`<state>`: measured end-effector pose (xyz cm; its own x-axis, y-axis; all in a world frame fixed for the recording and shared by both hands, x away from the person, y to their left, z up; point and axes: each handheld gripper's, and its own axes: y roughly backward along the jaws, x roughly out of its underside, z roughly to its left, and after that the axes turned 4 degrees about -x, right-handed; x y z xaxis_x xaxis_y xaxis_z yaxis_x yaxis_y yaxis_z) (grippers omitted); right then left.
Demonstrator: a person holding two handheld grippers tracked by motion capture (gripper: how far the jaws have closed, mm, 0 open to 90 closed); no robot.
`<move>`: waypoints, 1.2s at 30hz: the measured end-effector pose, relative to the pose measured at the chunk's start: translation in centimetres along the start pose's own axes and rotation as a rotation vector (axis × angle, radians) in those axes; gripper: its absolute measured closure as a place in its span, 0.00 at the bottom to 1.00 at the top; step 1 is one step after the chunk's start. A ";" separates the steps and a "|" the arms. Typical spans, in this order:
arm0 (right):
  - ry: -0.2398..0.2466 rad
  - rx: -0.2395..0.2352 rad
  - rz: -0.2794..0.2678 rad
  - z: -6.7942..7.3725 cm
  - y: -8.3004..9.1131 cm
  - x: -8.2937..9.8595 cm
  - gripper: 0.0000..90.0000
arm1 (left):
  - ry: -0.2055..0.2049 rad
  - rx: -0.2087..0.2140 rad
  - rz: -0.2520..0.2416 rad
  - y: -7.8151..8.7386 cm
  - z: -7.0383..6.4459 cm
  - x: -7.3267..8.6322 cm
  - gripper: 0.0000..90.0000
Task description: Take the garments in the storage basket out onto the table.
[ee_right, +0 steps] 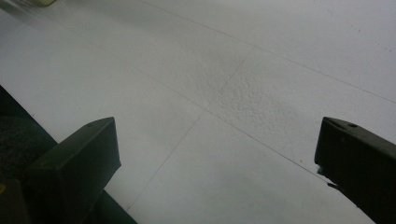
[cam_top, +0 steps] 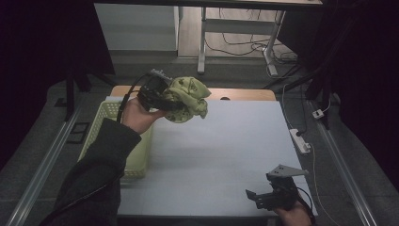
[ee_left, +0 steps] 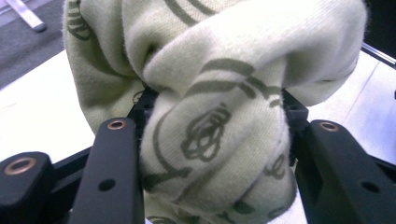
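A bunched pale green cloth (cam_top: 188, 98) with dark printed lines is held up above the far left part of the white table (cam_top: 221, 141). My left gripper (cam_top: 165, 100) is shut on it. In the left gripper view the cloth (ee_left: 215, 116) bulges between the two black jaws and spills over them. My right gripper (cam_top: 256, 195) rests low at the table's near right edge, open, with nothing between its jaws. The right gripper view shows the bare white table surface (ee_right: 224, 93) between its wide-apart jaws.
A pale green plastic basket (cam_top: 109, 127) stands along the table's left side, partly under the left forearm. A white power strip (cam_top: 299, 140) lies on the floor to the right. Desk legs and cables stand beyond the far edge.
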<state>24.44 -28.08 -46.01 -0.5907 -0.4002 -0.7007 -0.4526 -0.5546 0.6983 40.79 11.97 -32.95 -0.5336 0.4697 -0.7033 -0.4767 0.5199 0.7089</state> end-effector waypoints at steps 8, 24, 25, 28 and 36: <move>0.006 0.001 0.002 0.0 0.0 0.0 0.00 | -0.041 0.031 0.042 -2.8 -2.0 0.2 0.56; 0.010 -0.004 -0.001 0.1 0.0 0.0 0.00 | -0.055 0.051 0.127 -8.9 -4.2 1.8 0.55; 0.011 -0.003 -0.001 0.1 0.0 0.0 0.00 | -0.052 0.054 0.131 -9.4 -4.2 2.0 0.54; 0.012 -0.003 -0.002 0.1 0.1 0.1 0.00 | -0.042 0.052 0.149 -10.6 -4.3 2.5 0.54; 0.016 -0.003 0.000 0.1 0.0 0.0 0.00 | 0.014 0.072 0.204 -13.9 -3.9 4.5 0.52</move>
<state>24.34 -28.07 -46.00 -0.5799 -0.4114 -0.7032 -0.4508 -0.5569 0.6976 42.30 4.12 -45.72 -0.6239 0.5607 -0.5444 -0.3070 0.4648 0.8305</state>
